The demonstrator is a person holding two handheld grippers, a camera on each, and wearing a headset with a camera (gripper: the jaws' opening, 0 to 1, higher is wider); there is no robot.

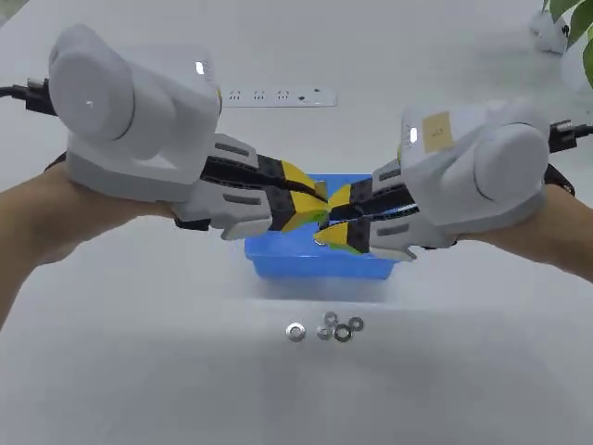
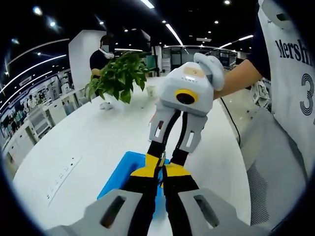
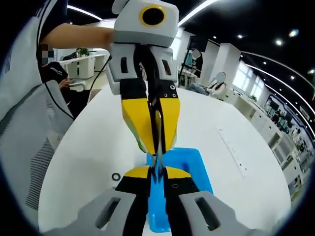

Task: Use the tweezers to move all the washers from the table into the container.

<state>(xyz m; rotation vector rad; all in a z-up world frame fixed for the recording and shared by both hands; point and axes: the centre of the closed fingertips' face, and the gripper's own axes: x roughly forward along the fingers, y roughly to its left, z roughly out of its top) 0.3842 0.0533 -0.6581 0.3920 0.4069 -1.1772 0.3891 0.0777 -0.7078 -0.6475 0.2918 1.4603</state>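
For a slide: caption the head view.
Left tongs and right tongs meet over the blue container, washers on the table.

Left gripper point(image 1: 313, 199) and right gripper point(image 1: 337, 219), meeting at the tweezers point(image 3: 157, 140), bar the container's point(image 1: 320, 266) mouth; the table point(image 1: 167, 371) by the washers point(image 1: 326, 327) seems open.

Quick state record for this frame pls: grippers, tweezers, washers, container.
left gripper: shut on tweezers
right gripper: appears shut on tweezers too, tip to tip with left
tweezers: held between both grippers, above container
container: blue, on table
washers: small cluster on table, outside container, on its near side
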